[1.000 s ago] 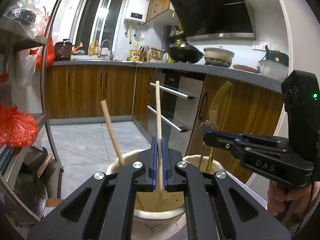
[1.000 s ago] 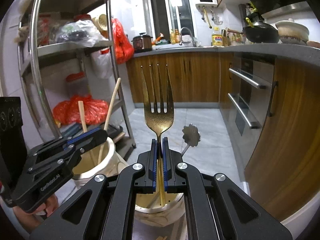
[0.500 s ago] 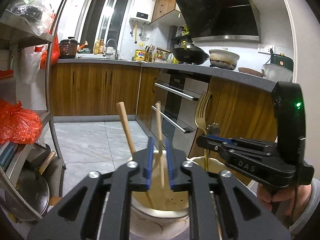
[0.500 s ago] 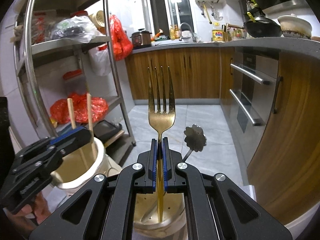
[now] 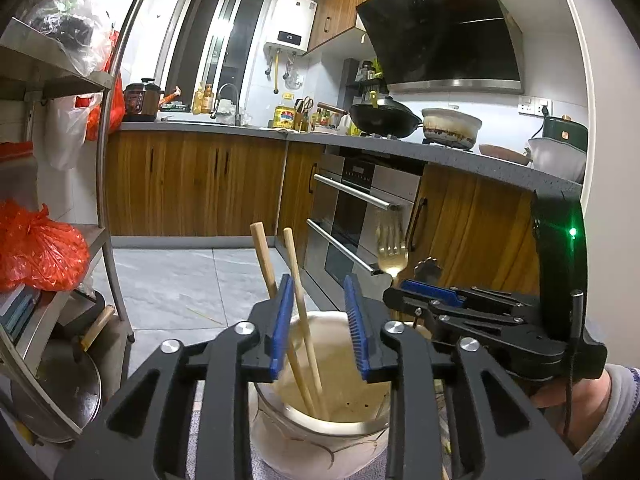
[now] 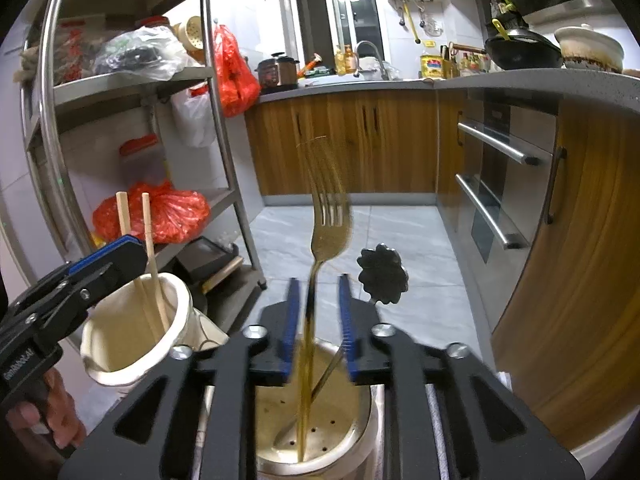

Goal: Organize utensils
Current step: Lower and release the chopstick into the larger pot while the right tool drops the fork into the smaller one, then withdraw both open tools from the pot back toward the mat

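Left wrist: left gripper (image 5: pixel 320 328) opening, pads clear of both chopsticks (image 5: pixel 302 320); the pair stands in cream ceramic pot (image 5: pixel 320 436), long axis near upright, leaning against the left pad side. Smooth pale wood, round sticks. Right gripper (image 5: pixel 432 298) just right.

Right wrist: right gripper (image 6: pixel 320 320) opening, fork (image 6: pixel 326 236) between pads but released, blurred, tines up, handle down in perforated pot (image 6: pixel 360 432). Gold metal, slim. Flower-headed utensil (image 6: pixel 383 274) beside it. Clearing likely means backing straight off along the handles.
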Action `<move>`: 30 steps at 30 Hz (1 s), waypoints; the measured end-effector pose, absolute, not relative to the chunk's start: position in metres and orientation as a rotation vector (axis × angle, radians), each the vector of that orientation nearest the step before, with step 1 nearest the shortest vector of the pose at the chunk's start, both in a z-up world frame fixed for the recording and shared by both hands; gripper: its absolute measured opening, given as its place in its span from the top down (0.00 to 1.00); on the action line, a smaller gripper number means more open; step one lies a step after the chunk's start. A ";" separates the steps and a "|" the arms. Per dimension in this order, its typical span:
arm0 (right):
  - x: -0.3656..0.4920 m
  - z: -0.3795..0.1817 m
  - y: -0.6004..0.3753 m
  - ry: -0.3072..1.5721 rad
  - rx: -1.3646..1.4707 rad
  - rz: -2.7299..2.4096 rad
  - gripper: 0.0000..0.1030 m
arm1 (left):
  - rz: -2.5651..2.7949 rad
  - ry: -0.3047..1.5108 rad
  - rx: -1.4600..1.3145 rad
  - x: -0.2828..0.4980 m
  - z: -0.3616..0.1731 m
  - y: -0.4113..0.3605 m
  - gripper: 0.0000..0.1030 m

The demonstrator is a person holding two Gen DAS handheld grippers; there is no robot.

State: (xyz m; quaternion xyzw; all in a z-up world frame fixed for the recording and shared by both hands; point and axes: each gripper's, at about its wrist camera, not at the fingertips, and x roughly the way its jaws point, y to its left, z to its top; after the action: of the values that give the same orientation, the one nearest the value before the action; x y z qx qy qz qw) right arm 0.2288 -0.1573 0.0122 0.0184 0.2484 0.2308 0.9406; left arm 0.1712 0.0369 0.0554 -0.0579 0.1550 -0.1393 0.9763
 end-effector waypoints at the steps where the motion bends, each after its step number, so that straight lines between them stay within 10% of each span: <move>1: 0.228 0.013 -0.158 0.505 0.041 0.471 0.73 | -0.281 0.310 -0.117 0.171 0.056 0.037 0.73; 10: 0.207 0.024 -0.174 0.452 0.085 0.504 0.56 | -0.280 0.290 -0.115 0.159 0.068 0.038 0.63; 21: 0.156 0.044 -0.204 0.389 0.100 0.480 0.08 | -0.266 0.244 -0.069 0.117 0.092 0.043 0.37; 25: 0.140 0.053 -0.213 0.354 0.087 0.447 0.05 | -0.268 0.233 -0.056 0.103 0.100 0.039 0.10; 30: 0.124 0.060 -0.225 0.324 0.073 0.419 0.05 | -0.265 0.225 -0.033 0.087 0.106 0.034 0.05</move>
State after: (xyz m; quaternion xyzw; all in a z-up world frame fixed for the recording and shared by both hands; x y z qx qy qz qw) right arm 0.1240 -0.2249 0.0604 0.0359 0.1602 0.2070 0.9645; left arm 0.0875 0.0338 0.1055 -0.0163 0.1117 -0.1321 0.9848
